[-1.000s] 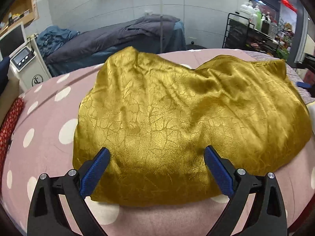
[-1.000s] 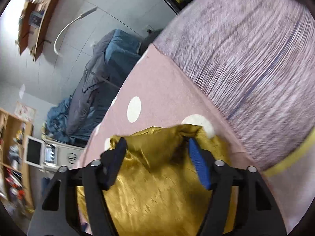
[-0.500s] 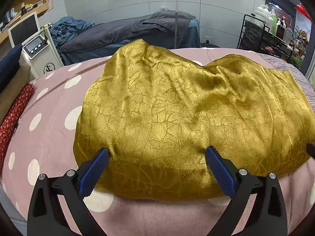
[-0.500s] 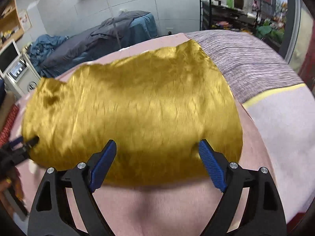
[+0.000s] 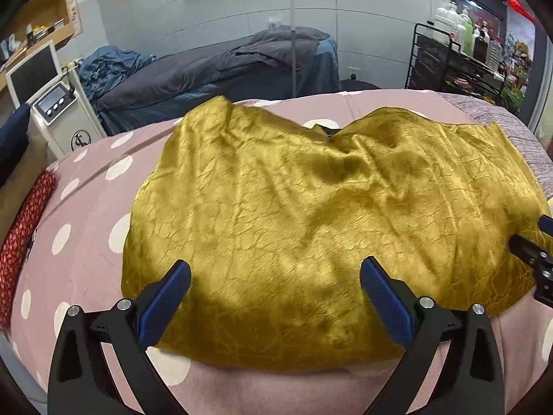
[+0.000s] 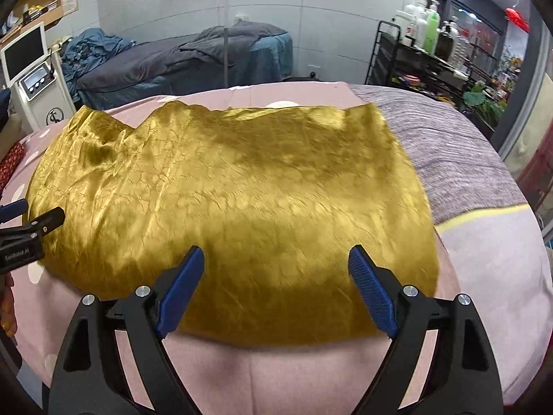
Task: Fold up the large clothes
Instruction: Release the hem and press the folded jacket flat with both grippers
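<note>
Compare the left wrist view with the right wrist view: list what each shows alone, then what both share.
Left wrist only: a dark patch at the gold garment's far edge, and the right hand-held gripper at the frame's right edge.

Right wrist only: the yellow stripe on the bedding, and the left hand-held gripper at the left edge.

Both: the garment spread on the pink polka-dot cover, both grippers open and holding nothing, the white machine and the bottle rack.

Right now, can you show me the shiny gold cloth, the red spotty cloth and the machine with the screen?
gold cloth (image 5: 293,214), left wrist view, wrinkled middle.
red spotty cloth (image 5: 24,228), left wrist view, its middle.
machine with the screen (image 6: 24,52), right wrist view, dark screen.
</note>
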Demonstrator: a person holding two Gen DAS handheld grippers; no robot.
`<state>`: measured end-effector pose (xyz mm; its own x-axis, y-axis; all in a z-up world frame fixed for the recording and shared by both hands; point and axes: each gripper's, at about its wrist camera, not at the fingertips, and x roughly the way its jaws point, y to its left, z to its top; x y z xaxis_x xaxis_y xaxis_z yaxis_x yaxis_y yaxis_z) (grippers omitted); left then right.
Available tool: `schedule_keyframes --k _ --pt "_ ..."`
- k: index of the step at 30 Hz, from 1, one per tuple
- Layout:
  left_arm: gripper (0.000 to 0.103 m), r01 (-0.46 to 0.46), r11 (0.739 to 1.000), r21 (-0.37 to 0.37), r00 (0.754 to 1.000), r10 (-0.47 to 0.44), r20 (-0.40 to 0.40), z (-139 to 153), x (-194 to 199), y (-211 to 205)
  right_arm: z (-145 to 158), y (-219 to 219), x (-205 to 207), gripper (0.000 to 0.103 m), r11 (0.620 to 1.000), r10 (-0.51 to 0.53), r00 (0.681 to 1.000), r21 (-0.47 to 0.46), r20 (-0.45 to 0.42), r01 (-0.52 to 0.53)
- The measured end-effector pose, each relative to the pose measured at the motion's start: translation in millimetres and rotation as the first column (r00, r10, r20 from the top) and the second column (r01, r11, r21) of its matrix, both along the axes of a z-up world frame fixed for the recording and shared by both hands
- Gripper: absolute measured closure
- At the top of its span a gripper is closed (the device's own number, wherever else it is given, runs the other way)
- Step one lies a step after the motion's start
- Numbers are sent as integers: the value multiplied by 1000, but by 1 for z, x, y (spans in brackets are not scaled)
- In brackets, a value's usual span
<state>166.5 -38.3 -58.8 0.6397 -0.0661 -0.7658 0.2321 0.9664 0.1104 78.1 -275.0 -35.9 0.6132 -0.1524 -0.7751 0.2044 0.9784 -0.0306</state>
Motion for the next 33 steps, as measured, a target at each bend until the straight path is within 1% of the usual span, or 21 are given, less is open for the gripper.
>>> schedule_keyframes --k 2,4,6,7,10,12,15,17,20,23,25,29,33 --pt "7 25 1000 9 1000 -25 -11 -3 5 -6 -7 1 17 17 1000 10 999 -11 -49 -10" --pt "7 35 999 24 999 -34 -28 -8 11 -10 -11 0 28 17 1000 8 998 -25 -69 -10" --pt "7 41 999 24 998 -40 -50 -14 19 -10 -14 -3 36 12 999 6 996 -31 -84 -9" --pt "7 41 999 20 998 -40 -57 -16 23 -9 -16 -5 40 11 999 0 996 -38 -94 -4" --pt "5 40 999 8 996 -39 -82 -22 33 -5 -20 -13 46 11 1000 -1 994 -5 -110 0" --pt "5 36 999 -4 994 -36 -102 -26 39 -2 -23 -18 48 7 1000 -7 993 15 -116 9" --pt "5 30 999 -14 992 -31 -124 -30 47 0 -29 -26 52 6 998 -18 991 52 -130 24" --pt "5 27 999 -17 989 -30 -144 -34 52 0 -34 -28 56 6 998 -17 989 60 -145 26" --pt "5 17 999 -44 983 -25 -182 -44 62 3 -41 -28 62 6 998 -16 988 55 -156 24" --pt "5 0 995 -100 976 -22 -219 -55 71 11 -47 -28 65 6 998 -12 988 53 -153 20" --pt "5 2 994 -113 974 -27 -224 -60 74 14 -51 -28 66 5 998 -9 989 55 -150 17" --pt "5 28 996 -84 978 -45 -202 -65 72 10 -55 -25 65 5 999 -7 990 49 -144 14" --pt "5 31 996 -86 979 -47 -199 -65 71 9 -58 -24 65 5 998 -15 990 51 -137 22"
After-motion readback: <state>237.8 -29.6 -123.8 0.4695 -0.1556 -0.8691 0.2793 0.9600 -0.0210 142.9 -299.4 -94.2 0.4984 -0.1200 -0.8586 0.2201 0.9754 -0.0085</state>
